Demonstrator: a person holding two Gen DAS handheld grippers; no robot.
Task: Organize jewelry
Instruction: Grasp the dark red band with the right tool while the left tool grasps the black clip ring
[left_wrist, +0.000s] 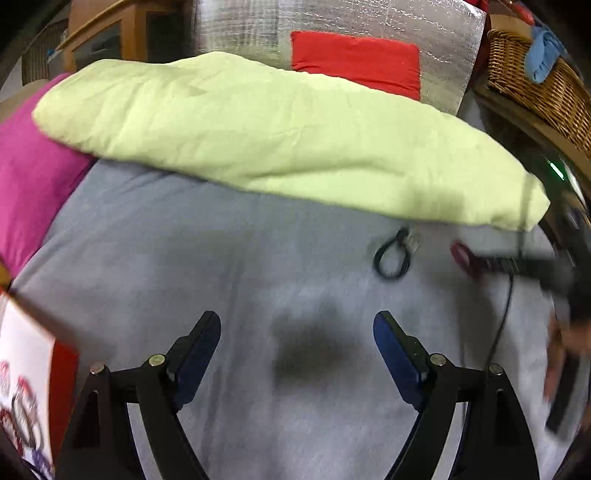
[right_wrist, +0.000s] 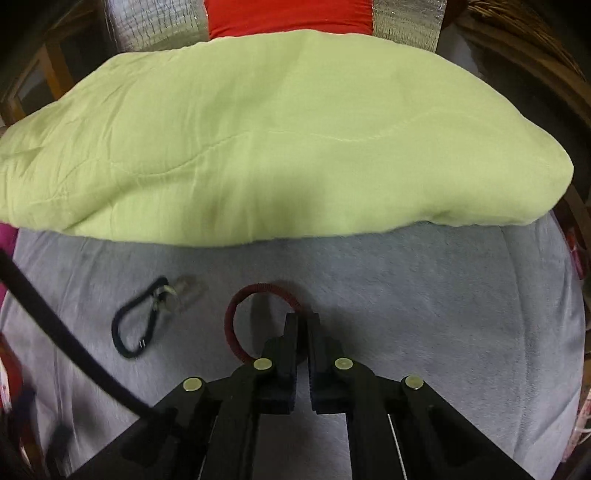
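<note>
We find the right gripper (right_wrist: 302, 321) clamped on the red ring (right_wrist: 236, 314), left gripper (left_wrist: 297, 325) agape and empty, black cord (right_wrist: 135, 326) not yet sorted

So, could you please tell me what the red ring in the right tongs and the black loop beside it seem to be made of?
The red ring looks like cord-wrapped or woven textile, matte, with fine ribbing along its arc; the core is hidden. The black loop seems a matte braided cord, carrying a shiny, metal-looking ring or clasp at its top, too blurred to be sure. Both lie on the soft grey fleece-like cover.
</note>
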